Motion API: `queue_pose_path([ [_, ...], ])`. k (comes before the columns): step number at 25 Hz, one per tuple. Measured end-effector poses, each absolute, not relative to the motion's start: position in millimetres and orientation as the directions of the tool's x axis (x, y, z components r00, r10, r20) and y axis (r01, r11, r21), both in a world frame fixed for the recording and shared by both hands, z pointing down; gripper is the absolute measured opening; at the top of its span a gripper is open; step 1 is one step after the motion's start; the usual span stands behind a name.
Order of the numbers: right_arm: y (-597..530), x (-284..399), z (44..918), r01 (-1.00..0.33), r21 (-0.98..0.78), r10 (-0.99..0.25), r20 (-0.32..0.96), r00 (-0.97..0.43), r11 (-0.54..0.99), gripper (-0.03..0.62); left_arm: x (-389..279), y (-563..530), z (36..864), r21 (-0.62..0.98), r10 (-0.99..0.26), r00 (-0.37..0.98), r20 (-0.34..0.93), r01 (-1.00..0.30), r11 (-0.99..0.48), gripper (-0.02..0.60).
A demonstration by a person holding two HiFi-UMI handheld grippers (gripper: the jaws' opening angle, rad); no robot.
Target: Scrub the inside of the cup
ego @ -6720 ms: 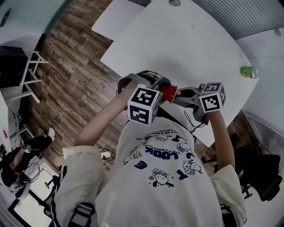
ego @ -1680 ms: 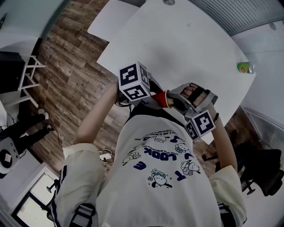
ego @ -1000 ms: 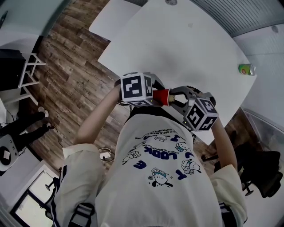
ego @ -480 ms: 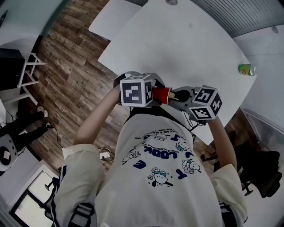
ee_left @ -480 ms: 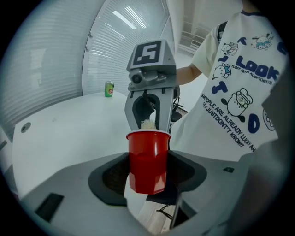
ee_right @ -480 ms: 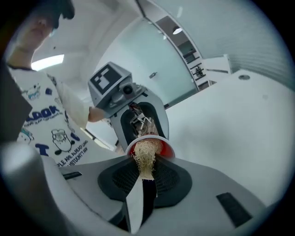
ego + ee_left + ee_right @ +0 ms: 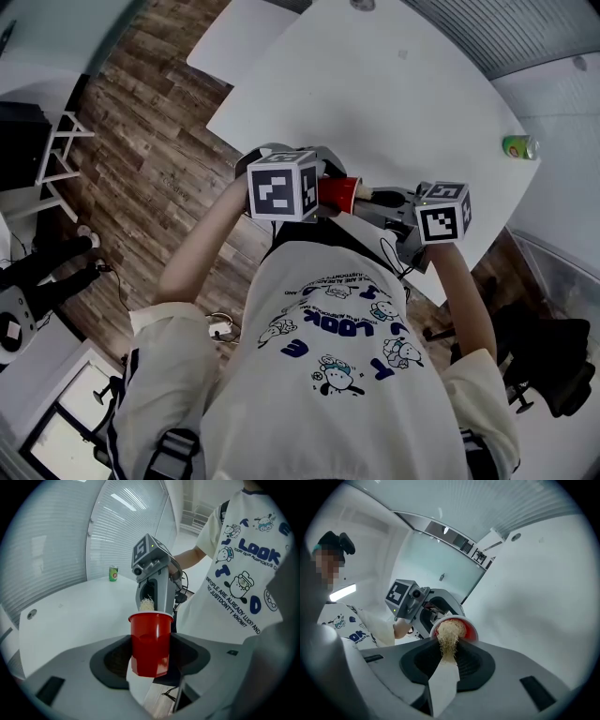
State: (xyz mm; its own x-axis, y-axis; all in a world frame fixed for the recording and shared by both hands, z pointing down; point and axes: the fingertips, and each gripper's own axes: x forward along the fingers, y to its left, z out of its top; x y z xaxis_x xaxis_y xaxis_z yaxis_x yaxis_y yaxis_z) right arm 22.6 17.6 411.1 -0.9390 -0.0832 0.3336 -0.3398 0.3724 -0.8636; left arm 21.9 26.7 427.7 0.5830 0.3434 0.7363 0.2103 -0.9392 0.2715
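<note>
Cup: the red cup (image 7: 338, 194) is up in the air in front of the person's chest, off the white table (image 7: 394, 94), with its mouth turned toward the right-hand tool.
Left gripper: the left gripper (image 7: 323, 190) has its jaws pressed on the two sides of the cup's body; in the left gripper view the cup (image 7: 150, 641) stands between the dark pads, rim away from the camera.
Right gripper: the right gripper (image 7: 384, 201) has its jaws closed on the white handle (image 7: 443, 686) of a brush and points straight at the cup's opening.
Brush: the pale, wiry bristle head (image 7: 449, 637) sits in the cup's mouth, covering much of the red rim (image 7: 457, 629); from the left gripper view a tuft of bristles (image 7: 147, 604) shows just above the rim.
Tools relative to each other: the two grippers face each other, close, with the cup between them; each marker cube sits on the outer side.
Table: broad, white, with a green can (image 7: 518, 146) standing upright near its far right edge, well apart from the cup.
Person: seen from above in a white printed T-shirt (image 7: 337, 375), forearms raised to hold both tools.
Floor: dark wood planks (image 7: 141, 169) to the left of the table.
</note>
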Motion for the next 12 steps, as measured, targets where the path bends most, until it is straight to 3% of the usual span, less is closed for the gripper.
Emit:
queue_pose_path([
  [12, 6, 30, 402, -0.356, -0.873, -0.201, 0.303, -0.931, 0.334, 0.069, 8, 14, 427, 0.26, 0.277, 0.627, 0.728, 0.121, -0.958, 0.288],
])
